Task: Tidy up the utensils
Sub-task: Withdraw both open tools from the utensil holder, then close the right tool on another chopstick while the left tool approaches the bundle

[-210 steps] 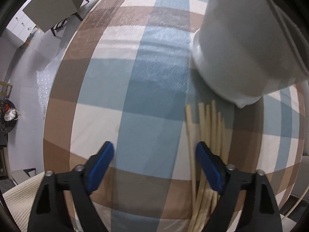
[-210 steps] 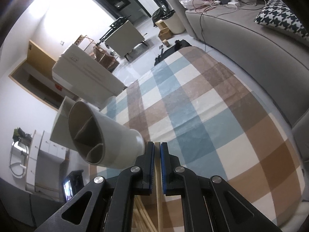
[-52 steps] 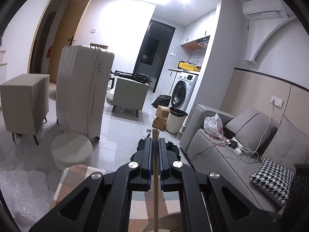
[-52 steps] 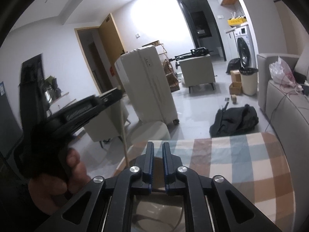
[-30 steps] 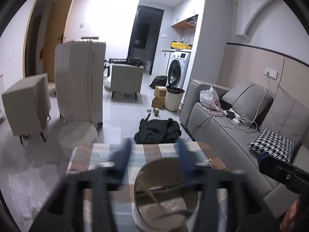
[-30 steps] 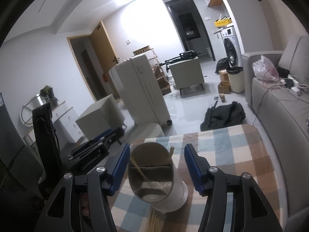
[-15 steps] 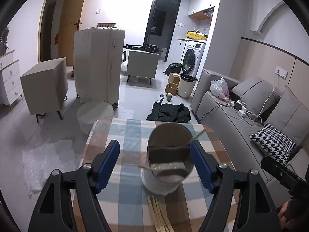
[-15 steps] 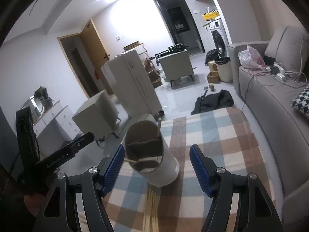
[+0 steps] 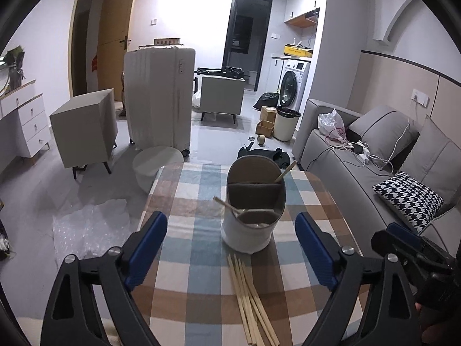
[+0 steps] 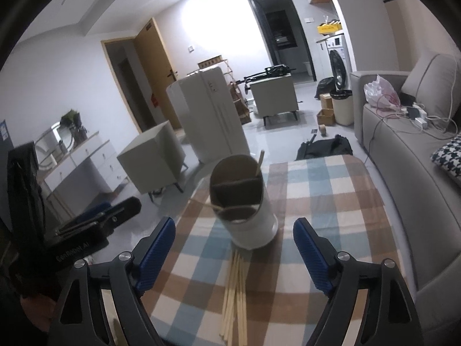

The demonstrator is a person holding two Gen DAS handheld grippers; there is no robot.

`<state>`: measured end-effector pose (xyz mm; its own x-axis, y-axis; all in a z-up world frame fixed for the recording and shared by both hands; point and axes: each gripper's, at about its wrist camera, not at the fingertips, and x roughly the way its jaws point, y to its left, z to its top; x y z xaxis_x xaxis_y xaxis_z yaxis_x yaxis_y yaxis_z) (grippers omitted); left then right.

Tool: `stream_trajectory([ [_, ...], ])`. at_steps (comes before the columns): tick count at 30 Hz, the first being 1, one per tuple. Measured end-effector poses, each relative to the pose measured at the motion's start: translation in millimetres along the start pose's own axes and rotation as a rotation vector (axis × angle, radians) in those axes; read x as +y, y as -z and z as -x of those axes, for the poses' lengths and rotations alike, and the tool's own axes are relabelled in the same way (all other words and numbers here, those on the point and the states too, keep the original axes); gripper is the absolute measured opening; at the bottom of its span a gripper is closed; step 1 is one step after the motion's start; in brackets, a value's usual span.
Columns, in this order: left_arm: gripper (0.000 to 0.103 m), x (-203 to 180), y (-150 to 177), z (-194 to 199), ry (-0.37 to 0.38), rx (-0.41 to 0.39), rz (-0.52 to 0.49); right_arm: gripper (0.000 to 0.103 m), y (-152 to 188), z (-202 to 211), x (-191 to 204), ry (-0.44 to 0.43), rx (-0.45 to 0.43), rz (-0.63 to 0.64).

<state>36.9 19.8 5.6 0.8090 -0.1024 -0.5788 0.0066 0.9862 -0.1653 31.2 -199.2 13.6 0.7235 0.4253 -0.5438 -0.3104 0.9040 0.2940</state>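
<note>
Both tools (image 9: pixel 230 248) (image 10: pixel 233 248) withdrew, jaws opening (nothing between).

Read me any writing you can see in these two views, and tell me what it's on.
"GenRobot.AI": white letters on the black body of the left gripper, in the right wrist view.
Red sign on the door: too small to read.
Blue sticker at the far left edge: unreadable.
</note>
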Motion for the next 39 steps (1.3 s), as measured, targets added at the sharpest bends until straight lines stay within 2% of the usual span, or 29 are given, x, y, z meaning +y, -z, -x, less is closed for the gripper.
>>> stream_trajectory([
  [6, 0.093, 6, 21, -6, -0.029, 0.06, 0.009, 0.095, 17, -5, 1, 0.029, 0.058, 0.017],
  [12, 0.093, 20, 38, -39, -0.058, 0.211, 0.029, 0.095, 36, -35, -7, 0.071, 0.196, 0.0],
  [15, 0.093, 34, 48, -55, -0.057, 0.291, 0.091, 0.094, 45, -57, -7, 0.07, 0.279, 0.0],
  [17, 0.093, 43, 53, -67, -0.078, 0.343, 0.124, 0.089, 50, -74, -6, 0.076, 0.333, 0.002],
  [21, 0.093, 57, 60, -86, -0.078, 0.432, 0.196, 0.068, 63, -112, -5, 0.081, 0.453, 0.026],
  [25, 0.093, 64, 59, -92, -0.078, 0.45, 0.208, 0.054, 71, -148, -5, 0.093, 0.537, 0.067],
  [27, 0.093, 70, 58, -96, -0.078, 0.459, 0.224, 0.05, 73, -164, -4, 0.098, 0.566, 0.092],
  [33, 0.093, 86, 58, -108, -0.098, 0.5, 0.257, 0.027, 84, -218, -2, 0.118, 0.666, 0.169],
  [39, 0.093, 101, 60, -116, -0.092, 0.532, 0.301, 0.022, 93, -243, 1, 0.141, 0.717, 0.231],
])
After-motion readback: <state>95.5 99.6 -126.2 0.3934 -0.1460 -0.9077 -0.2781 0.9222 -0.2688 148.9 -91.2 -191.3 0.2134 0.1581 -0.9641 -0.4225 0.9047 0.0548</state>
